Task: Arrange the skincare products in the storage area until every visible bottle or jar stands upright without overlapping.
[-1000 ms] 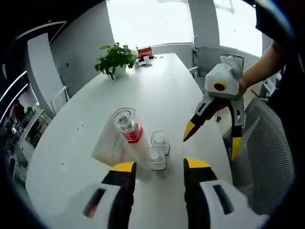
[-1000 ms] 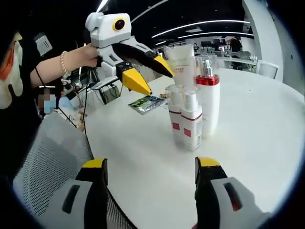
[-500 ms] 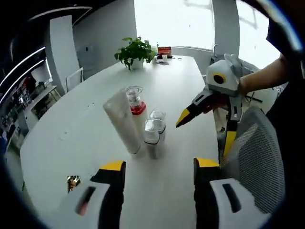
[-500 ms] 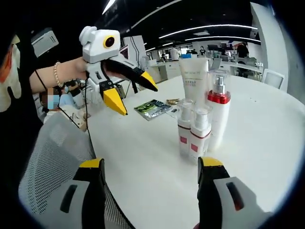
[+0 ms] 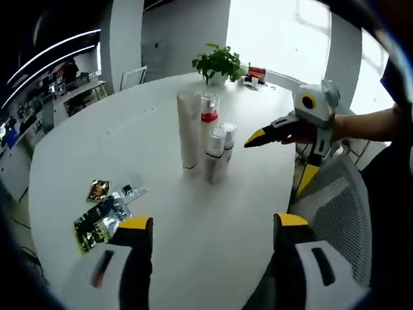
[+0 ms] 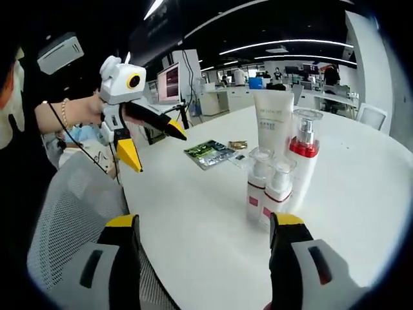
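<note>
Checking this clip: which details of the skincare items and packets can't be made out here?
- Tube label, right gripper view: print too small to read.
- Tall pump bottle, left gripper view: lower body hidden behind the tube and small bottles.
- Foil packets, left gripper view: printing blurred.

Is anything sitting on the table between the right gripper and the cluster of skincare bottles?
Nothing visible. In the right gripper view, bare white table lies between the right gripper and the upright skincare bottles. The sachets lie off to the side, the left gripper hangs beyond the table edge.

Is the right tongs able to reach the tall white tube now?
Probably not directly: two small white bottles stand in front of the tall white tube; right tongs are open.
</note>
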Demonstrator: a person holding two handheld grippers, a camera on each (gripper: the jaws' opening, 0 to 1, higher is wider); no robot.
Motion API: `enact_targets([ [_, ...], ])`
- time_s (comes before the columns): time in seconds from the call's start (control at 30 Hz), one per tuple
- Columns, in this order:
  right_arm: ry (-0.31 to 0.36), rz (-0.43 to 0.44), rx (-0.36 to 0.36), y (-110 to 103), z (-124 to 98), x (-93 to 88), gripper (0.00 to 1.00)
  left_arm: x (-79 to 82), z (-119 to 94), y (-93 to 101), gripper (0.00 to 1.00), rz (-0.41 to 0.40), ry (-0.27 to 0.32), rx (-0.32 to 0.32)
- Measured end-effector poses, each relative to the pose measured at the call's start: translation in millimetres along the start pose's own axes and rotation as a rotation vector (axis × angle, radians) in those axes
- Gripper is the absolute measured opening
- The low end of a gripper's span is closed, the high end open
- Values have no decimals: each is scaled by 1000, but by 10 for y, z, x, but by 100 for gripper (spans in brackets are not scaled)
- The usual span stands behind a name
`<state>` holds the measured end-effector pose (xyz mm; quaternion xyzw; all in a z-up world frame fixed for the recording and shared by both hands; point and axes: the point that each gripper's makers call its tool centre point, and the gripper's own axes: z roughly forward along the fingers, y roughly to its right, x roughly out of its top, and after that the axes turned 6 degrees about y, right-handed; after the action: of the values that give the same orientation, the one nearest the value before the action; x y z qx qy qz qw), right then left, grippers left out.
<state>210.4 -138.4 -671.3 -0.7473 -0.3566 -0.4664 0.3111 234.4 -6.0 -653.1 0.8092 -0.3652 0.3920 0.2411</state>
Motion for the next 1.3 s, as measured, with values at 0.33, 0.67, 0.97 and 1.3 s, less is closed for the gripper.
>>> enact_targets([
  [0.33,5,20,-23,4,-78,24,90,-201,-309,-60,82,-126,29,93],
  [0.67,24,78,-59,102,-191,-68,92,-505,-590,-80,85,-203,17,171],
  [0.97,4,101,-77,87,-223,-121,99,-616,-660,-126,90,-224,2,208],
  [1.3,27,136,-107,135,-194,-139,99,-701,-661,-280,92,-112,-88,185],
])
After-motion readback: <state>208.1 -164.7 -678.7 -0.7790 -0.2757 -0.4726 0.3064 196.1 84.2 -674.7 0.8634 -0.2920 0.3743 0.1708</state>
